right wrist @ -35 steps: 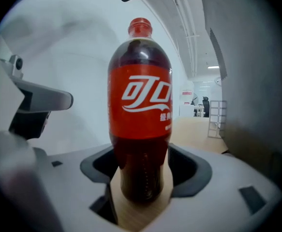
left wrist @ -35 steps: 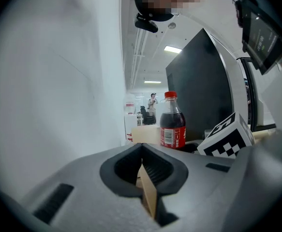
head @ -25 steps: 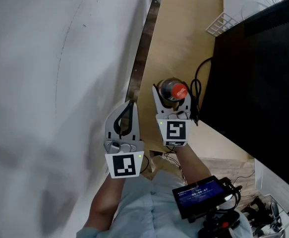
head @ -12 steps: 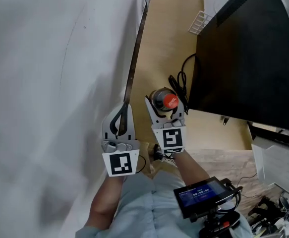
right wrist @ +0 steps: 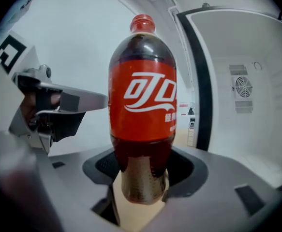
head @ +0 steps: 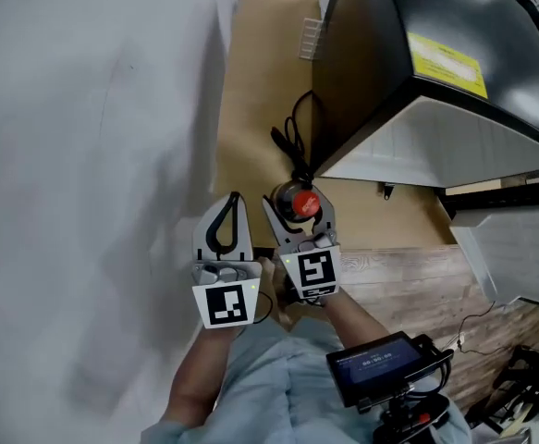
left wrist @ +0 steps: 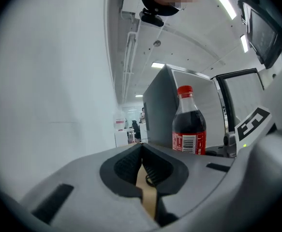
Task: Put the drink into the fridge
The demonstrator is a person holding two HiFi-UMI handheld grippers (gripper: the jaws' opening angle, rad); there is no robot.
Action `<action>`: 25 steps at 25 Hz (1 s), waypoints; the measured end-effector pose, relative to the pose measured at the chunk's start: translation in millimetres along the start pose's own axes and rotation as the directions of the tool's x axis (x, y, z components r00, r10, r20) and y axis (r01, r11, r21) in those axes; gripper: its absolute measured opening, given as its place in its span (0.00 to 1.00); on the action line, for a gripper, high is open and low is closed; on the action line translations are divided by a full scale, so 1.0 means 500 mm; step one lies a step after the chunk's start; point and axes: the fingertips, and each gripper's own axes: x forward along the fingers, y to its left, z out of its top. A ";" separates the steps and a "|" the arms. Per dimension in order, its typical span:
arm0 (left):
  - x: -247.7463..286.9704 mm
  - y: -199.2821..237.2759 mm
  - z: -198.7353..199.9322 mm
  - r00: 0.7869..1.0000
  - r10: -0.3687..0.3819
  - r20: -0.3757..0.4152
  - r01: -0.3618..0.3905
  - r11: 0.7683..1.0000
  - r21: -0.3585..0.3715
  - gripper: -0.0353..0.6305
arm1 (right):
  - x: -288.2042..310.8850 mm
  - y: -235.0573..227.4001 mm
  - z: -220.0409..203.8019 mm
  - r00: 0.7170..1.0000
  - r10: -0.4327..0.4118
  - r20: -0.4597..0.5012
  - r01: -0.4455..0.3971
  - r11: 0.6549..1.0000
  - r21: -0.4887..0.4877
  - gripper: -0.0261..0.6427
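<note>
The right gripper (right wrist: 141, 180) is grasping the bottle (right wrist: 141, 105) low on its body, holding it upright before the open fridge (right wrist: 244, 105). The left gripper (left wrist: 141, 154) is hanging clenched and empty beside it. The carrying step is going on, I judge; next the bottle is needing a reach inside, onto a shelf.

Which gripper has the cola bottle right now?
The right gripper: its jaws are clamped on the lower body of the upright cola bottle. The left gripper has its jaws together, nothing between them.
</note>
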 end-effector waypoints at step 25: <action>0.078 -0.491 0.119 0.956 -0.277 0.095 0.276 0.961 0.021 0.06 | -0.387 -0.354 -0.031 0.962 -0.273 -0.029 0.273 0.962 0.002 0.44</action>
